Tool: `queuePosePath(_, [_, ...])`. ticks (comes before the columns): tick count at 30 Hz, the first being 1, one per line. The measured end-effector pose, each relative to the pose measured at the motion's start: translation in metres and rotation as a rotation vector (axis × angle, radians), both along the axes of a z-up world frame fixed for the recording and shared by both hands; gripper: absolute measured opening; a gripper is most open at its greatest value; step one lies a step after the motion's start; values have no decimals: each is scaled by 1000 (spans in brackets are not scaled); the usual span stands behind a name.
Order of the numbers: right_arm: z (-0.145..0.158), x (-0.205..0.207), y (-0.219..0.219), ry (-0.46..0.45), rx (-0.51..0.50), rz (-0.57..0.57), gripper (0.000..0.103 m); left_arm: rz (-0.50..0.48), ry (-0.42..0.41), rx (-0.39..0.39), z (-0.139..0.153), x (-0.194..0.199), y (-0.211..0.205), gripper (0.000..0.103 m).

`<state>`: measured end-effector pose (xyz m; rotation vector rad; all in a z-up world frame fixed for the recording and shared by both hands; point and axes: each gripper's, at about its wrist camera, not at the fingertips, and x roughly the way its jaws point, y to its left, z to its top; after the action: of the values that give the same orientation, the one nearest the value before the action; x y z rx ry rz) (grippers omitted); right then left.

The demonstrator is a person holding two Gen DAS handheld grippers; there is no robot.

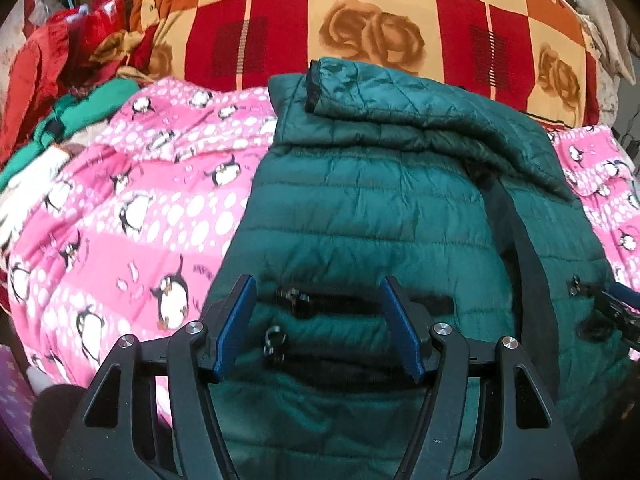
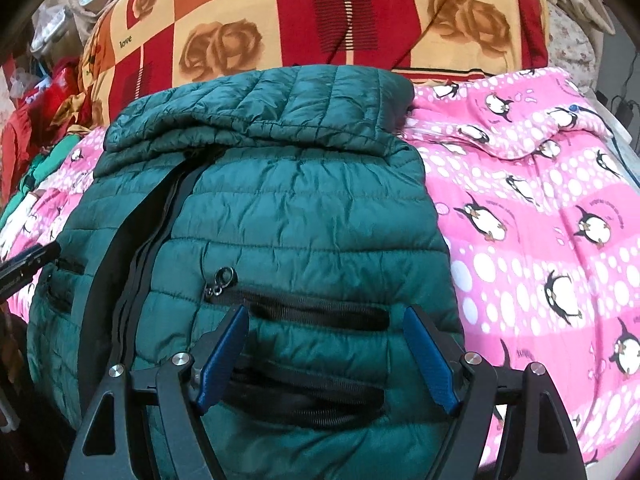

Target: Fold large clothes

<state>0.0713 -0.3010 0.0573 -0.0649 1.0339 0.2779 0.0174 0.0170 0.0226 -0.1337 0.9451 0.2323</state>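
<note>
- Left wrist view: the left gripper (image 1: 318,320) hangs over the near, lower part of the jacket (image 1: 380,208), its blue fingers (image 1: 236,328) spread wide with nothing between them.
- The jacket is a dark green quilted one, lying flat on the pink penguin blanket (image 1: 132,216), already folded in: a sleeve (image 1: 400,100) lies across its top, black cuff (image 1: 313,86) toward the left.
- A black zip strip (image 1: 528,264) runs down the jacket's right half; two pocket zips (image 1: 320,304) sit just beyond and between the fingers.
- The right gripper (image 1: 620,312) shows at the right edge, by the jacket's far-side pocket.
- Behind the blanket lies a red and cream rose quilt (image 1: 372,32); red and green clothes (image 1: 60,92) are heaped at the left.
- Right wrist view: the right gripper (image 2: 326,354) is above the jacket's (image 2: 300,208) near hem, fingers (image 2: 430,364) spread apart and empty.
- A pocket zip (image 2: 304,308) with a ring pull lies just past the fingertips; a second zip (image 2: 304,396) lies between them.
- The front zip (image 2: 132,248) runs down the jacket's left side, and the folded sleeve (image 2: 260,112) crosses the top.
- The blanket (image 2: 540,220) spreads to the right; the quilt (image 2: 320,12) is behind.
- The left gripper (image 2: 28,264) pokes in at the left edge, near the jacket's side; whether it touches is unclear.
</note>
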Motion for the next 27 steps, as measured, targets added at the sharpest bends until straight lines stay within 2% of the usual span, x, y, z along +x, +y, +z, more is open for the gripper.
queuePosePath(13, [-1,-23,-11,-3,-10,-11,77,-32,39,-67,-7,-34,14,64])
queuePosePath(27, [2,-47,-25,-8,-16,-17,77,11,63,-110,-13,-66,37,65])
